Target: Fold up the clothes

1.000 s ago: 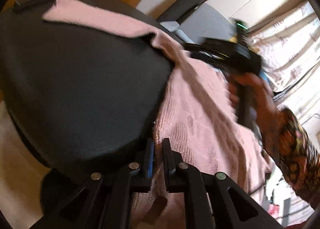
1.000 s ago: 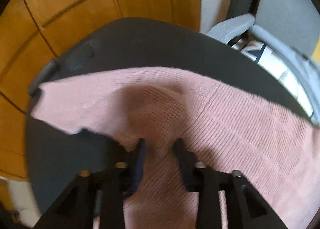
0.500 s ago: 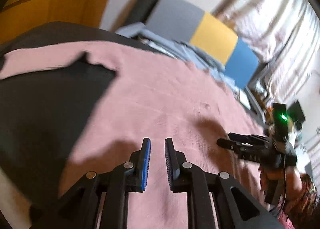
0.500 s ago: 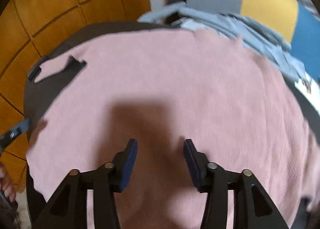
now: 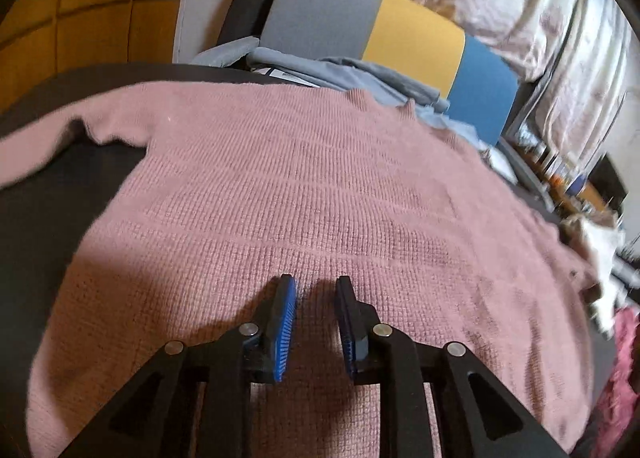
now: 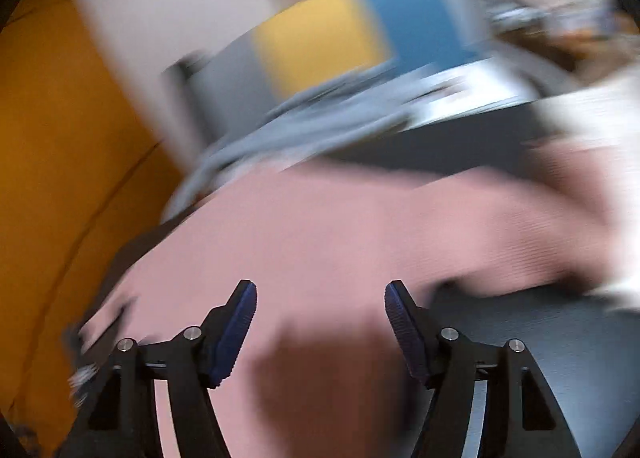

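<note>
We see the pink knit sweater (image 5: pixel 304 193) spread flat across the dark desk (image 5: pixel 48 193), one sleeve extended toward the left edge, with grey-blue clothes (image 5: pixel 360 77) just beyond its far hem. The left tool (image 5: pixel 312 322) hovers over the sweater with its jaws opening and nothing between them; the right tool (image 6: pixel 320 322), also opening and empty, sits over the sweater's right portion in a heavily blurred view. We judge the main risk to be a pinch through one knit layer only, which would stretch or bunch the fabric and skew the fold.

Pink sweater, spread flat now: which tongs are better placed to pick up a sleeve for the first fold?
Probably the left tongs. Their view is sharp, over the pink sweater with a sleeve off to their left. The right tongs are opening wider, but their view is blurred by motion.
</note>
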The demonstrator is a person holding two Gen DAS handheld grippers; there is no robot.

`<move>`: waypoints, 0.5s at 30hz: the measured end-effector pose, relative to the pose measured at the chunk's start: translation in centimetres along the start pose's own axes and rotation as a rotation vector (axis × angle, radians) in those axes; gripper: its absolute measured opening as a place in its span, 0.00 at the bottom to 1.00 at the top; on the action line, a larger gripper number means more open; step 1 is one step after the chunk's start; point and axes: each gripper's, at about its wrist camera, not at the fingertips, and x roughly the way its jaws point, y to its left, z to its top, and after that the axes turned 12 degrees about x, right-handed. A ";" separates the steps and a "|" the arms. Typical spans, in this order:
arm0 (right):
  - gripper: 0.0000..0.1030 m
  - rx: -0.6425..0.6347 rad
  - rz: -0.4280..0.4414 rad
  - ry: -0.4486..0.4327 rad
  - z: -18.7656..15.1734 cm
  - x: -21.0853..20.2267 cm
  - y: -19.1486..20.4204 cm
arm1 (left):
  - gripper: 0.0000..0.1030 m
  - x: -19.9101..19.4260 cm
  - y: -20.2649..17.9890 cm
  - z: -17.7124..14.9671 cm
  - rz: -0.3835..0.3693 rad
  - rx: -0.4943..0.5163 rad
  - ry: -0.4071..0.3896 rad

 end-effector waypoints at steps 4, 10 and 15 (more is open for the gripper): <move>0.66 0.132 -0.211 -0.032 3.2 -3.4 -9.7 | 0.19 0.0 1.2 -0.4 -0.060 -0.058 -0.022; 0.66 0.576 0.136 0.038 0.7 -3.3 -17.5 | 0.19 0.2 0.6 -0.4 -0.030 -0.033 -0.019; 0.67 0.807 0.287 0.038 1.3 1.7 -19.4 | 0.19 -0.1 0.8 -0.5 -0.038 -0.041 -0.023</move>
